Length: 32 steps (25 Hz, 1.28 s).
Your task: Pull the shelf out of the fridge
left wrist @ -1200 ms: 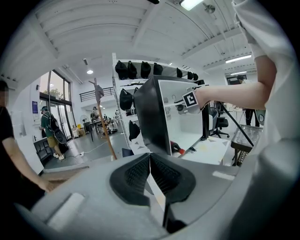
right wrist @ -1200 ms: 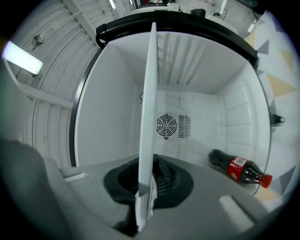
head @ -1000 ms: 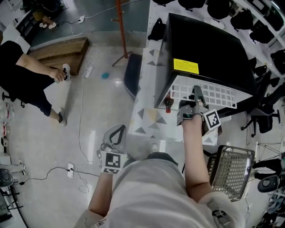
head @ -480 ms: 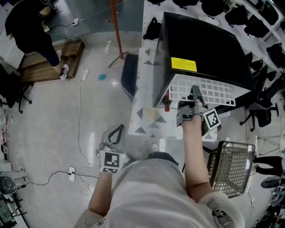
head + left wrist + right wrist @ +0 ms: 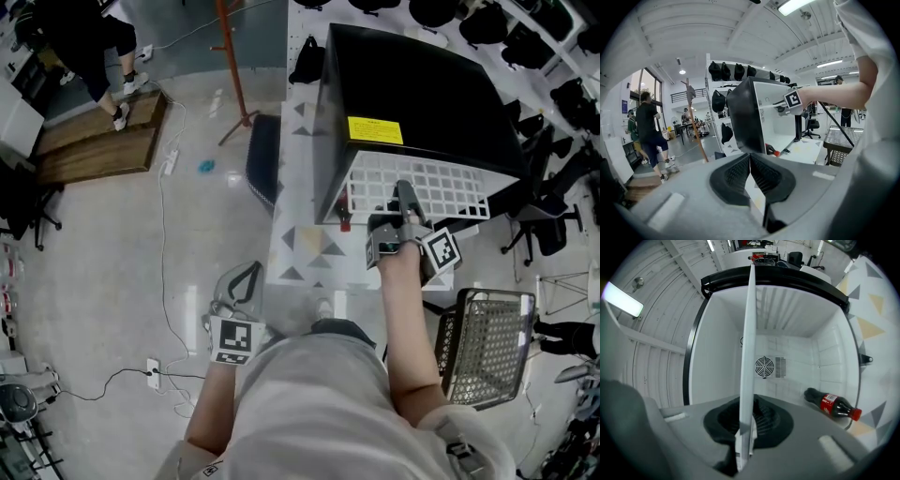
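Left gripper (image 5: 246, 279): jaws closed together with nothing between them, as the left gripper view confirms (image 5: 750, 161). It is held low over the floor (image 5: 112, 244), just left of the table (image 5: 302, 255) edge and well apart from the fridge.

Left of it the floor is open, crossed by one thin cable (image 5: 167, 272). A wooden platform (image 5: 94, 141) and a person (image 5: 84, 28) are at the far upper left, and a coat stand (image 5: 230, 66) is beyond the table's far corner.

Fridge (image 5: 422, 84): black, standing on the table with its open front toward the wearer. A strip of bare table runs along its front edge.

Bottle (image 5: 832, 405): lying on its side on the fridge floor at the right, near the opening and below the shelf. It touches neither shelf nor gripper.

Shelf (image 5: 427, 187): white grid, partly drawn out. Its front part projects past the fridge's front edge over the table, and its rear part is inside. In the right gripper view it appears edge-on (image 5: 749, 333), running back into the white interior with clear space on both faces.

Right gripper (image 5: 405, 199): clamped on the shelf's front edge near the middle, pads pressed on both faces (image 5: 746, 430).

A wire basket (image 5: 483, 347) stands right of the wearer, just beside the table's right edge, narrowing the room on that side.
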Tool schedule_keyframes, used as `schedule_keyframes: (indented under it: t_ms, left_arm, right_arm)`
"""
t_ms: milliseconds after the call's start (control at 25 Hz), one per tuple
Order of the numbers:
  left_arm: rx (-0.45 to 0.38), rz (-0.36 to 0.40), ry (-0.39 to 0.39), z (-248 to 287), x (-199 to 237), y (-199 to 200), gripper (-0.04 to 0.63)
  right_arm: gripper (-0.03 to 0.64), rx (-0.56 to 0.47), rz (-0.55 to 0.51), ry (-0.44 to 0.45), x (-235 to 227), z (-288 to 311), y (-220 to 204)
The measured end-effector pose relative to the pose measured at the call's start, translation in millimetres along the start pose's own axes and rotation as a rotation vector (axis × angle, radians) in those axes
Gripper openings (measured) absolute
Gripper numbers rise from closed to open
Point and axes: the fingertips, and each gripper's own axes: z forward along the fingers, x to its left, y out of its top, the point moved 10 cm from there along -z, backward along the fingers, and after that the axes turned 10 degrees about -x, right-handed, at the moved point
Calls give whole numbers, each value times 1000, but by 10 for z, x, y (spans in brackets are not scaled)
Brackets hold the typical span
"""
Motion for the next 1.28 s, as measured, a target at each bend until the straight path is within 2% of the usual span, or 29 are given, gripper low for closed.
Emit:
schedule_keyframes:
  t_ms: [1280]
  left_arm:
    - [-21, 23, -66, -119, 18, 13, 11]
  right_arm:
    - [28, -48, 23, -11, 27, -332, -6]
